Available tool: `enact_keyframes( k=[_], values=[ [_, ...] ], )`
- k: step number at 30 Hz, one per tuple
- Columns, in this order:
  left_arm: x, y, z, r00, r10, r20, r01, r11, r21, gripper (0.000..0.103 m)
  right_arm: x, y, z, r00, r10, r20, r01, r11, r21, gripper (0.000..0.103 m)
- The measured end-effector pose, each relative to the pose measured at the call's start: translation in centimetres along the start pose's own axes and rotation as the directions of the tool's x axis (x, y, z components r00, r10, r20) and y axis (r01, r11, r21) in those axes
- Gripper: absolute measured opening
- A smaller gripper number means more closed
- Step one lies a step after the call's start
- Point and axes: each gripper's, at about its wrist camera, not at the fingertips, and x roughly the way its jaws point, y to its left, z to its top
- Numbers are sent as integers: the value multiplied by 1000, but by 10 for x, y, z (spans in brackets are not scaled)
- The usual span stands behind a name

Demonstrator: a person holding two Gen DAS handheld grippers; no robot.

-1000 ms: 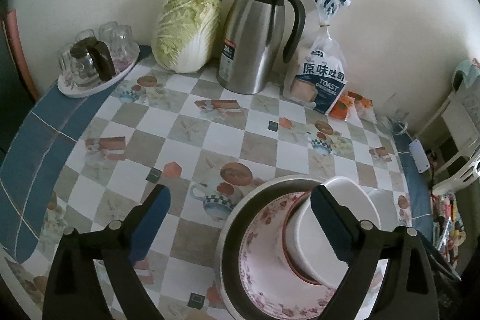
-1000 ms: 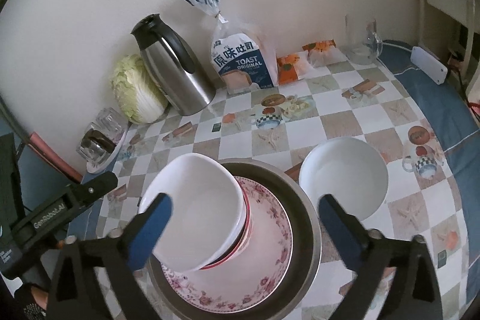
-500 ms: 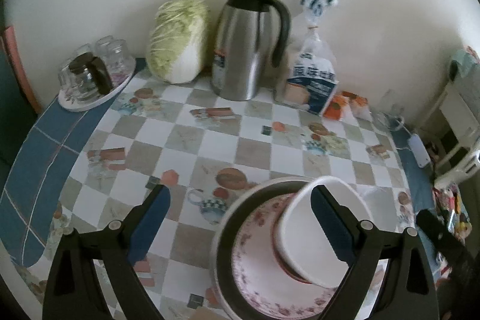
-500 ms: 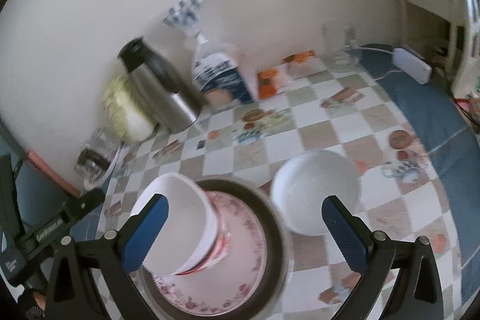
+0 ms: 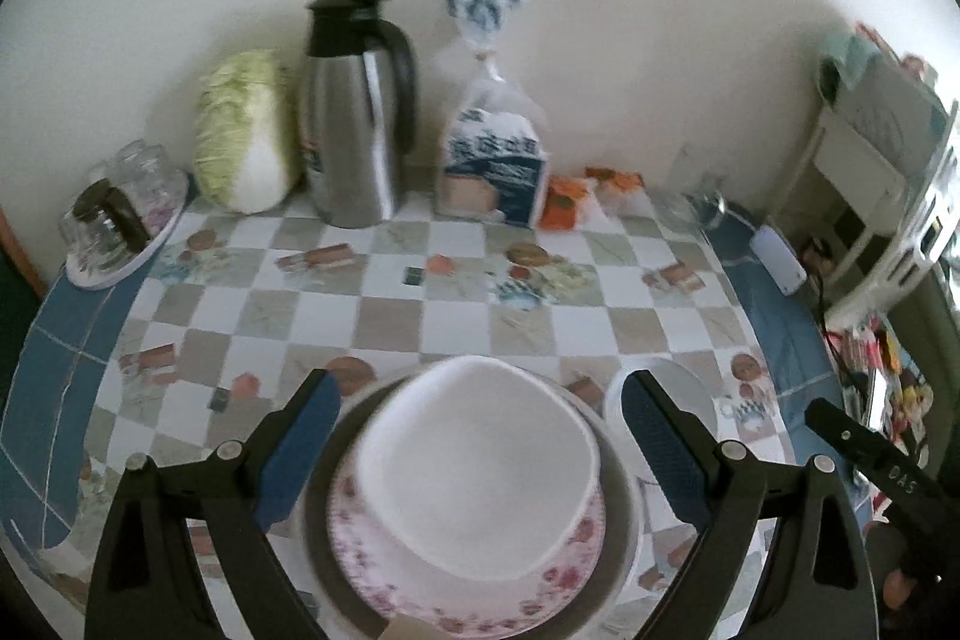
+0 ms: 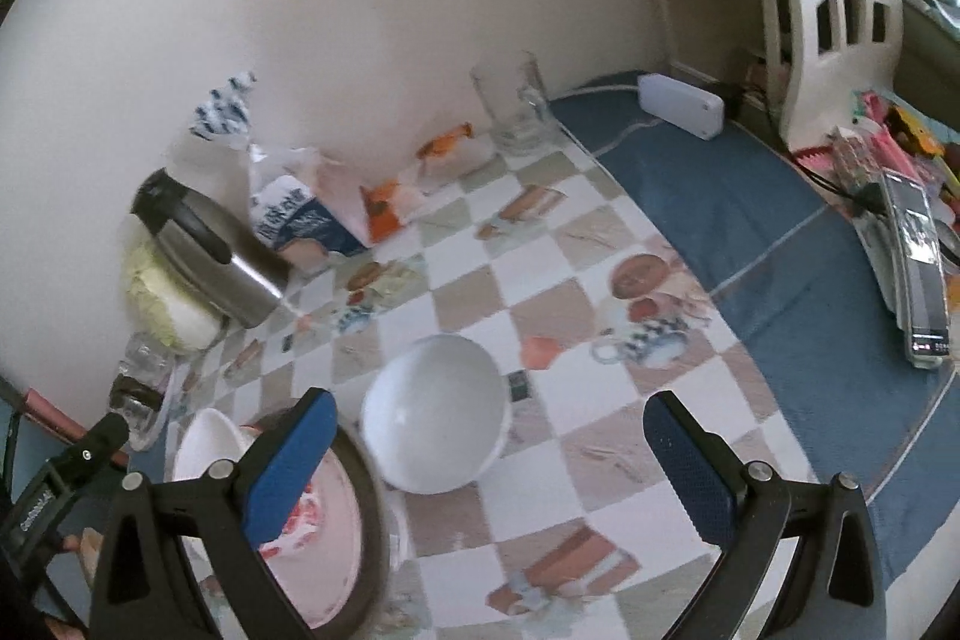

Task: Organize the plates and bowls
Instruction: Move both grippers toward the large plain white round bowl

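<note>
Both views have swung to the right since a second ago, so the left hand-held gripper (image 5: pixel 480 436) now hangs straight over the stack and the right hand-held gripper (image 6: pixel 489 451) over the lone white ceramic bowl (image 6: pixel 437 410); both have their blue-padded fingers spread wide, pinching nothing. The stack sits at the near edge of the bench (image 5: pixel 456 316) with its checked, picture-printed cloth: a grey metal basin (image 5: pixel 618 496) at the bottom, one pink-flowered plate (image 5: pixel 558 574) in it, and on top a white bowl turned upside down (image 5: pixel 480 466) that hides most of the plate. Whether anything more lies beneath that bowl I cannot tell. The stack's near rim is cut off by the frame and smeared with blur. So two white bowls, one plate, one basin. The lone bowl stands upright just beside the basin, seemingly touching its rim. Against the wall stand a steel vacuum jug (image 5: pixel 354 111), a pale green cabbage (image 5: pixel 246 135) and a bag of toast (image 5: pixel 495 160), its print blurred.
</note>
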Motion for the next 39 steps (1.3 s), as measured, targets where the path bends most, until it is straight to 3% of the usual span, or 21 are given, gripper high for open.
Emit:
enact_keyframes(
  k=[8, 22, 26, 28, 34, 36, 39],
  values=[
    [37, -43, -1, 996, -39, -81, 43, 998, 41, 95, 21, -18, -2, 998, -23, -60, 24, 999, 26, 103],
    [78, -84, 7, 990, -63, -128, 77, 991, 109, 95, 75, -23, -15, 983, -49, -178, 56, 998, 37, 102],
    [84, -96, 1, 984, -96, -149, 116, 984, 134, 95, 85, -19, -21, 978, -57, -201, 63, 998, 22, 81],
    [85, -97, -1, 984, -93, -152, 115, 984, 139, 95, 90, -15, -24, 976, -54, -213, 56, 998, 5, 78],
    [86, -93, -1, 983, -102, -151, 122, 984, 128, 95, 100, -6, -32, 968, -61, -242, 55, 998, -33, 51],
    [86, -93, -1, 982, -102, -156, 123, 984, 128, 95, 103, -5, -34, 967, -56, -250, 48, 998, -39, 36],
    [87, -94, -2, 980, -105, -168, 129, 982, 135, 95, 101, -6, -32, 969, -41, -242, 36, 999, -22, 26]
  ],
)
